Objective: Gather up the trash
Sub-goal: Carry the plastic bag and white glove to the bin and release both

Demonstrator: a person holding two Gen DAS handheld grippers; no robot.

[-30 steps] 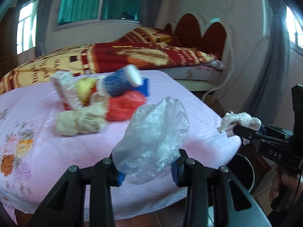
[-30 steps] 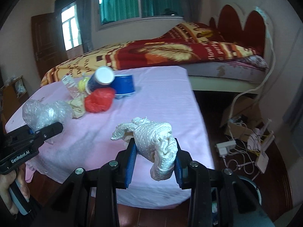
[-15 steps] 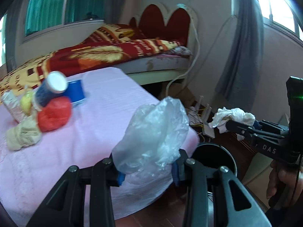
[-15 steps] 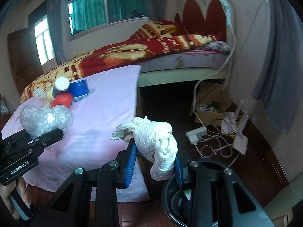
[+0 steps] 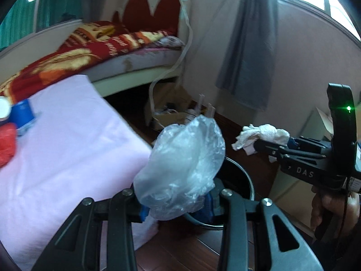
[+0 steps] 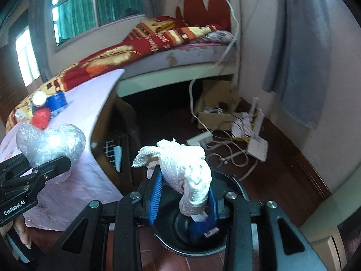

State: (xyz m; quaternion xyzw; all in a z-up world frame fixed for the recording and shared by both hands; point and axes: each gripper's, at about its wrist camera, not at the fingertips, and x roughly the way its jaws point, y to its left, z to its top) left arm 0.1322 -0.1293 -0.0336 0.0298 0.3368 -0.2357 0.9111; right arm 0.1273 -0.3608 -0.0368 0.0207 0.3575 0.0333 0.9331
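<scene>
Clear plastic bag [image 5: 182, 164] and tissue [image 6: 185, 171] above bin [image 6: 234, 185]

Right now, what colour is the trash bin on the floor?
Black trash bin; the right wrist view shows it best.

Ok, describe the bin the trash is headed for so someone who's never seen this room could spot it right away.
Start at the table with the pink cloth in front of the bed. Off its near corner, on the dark wooden floor, stands the trash bin. It is round, black and open-topped, with something blue inside, unlike the cardboard box and white cables further back.
</scene>
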